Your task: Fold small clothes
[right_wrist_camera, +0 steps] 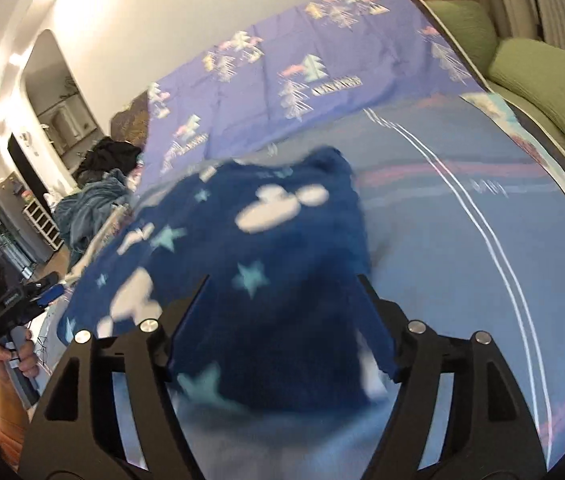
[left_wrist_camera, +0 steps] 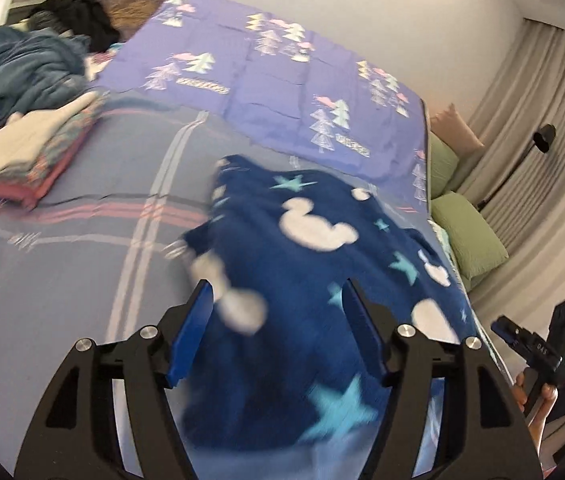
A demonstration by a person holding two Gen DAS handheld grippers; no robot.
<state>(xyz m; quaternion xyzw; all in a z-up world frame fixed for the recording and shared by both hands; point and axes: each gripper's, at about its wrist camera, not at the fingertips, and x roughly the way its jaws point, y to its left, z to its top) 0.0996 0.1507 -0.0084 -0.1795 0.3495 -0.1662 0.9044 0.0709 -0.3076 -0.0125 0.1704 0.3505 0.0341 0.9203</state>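
A navy fleece garment [left_wrist_camera: 314, 240] with white mouse-head shapes and teal stars lies rumpled on the blue plaid bed sheet [left_wrist_camera: 94, 248]. My left gripper [left_wrist_camera: 278, 304] hovers at its near left part with both blue pads wide apart; the cloth runs between them without being pinched. In the right wrist view the same garment [right_wrist_camera: 282, 220] fills the centre, and my right gripper [right_wrist_camera: 282, 300] stands open over its near right edge, the cloth loose between the fingers. Each view shows the other hand-held gripper at the side. Both pictures are motion-blurred.
A stack of folded clothes [left_wrist_camera: 30, 152] sits at the bed's left, with a heap of blue blanket [left_wrist_camera: 22, 68] behind it. A purple quilt with tree prints [left_wrist_camera: 242, 72] covers the far half. Green cushions [left_wrist_camera: 470, 232], a floor lamp [left_wrist_camera: 542, 140] and curtains stand beyond the right edge.
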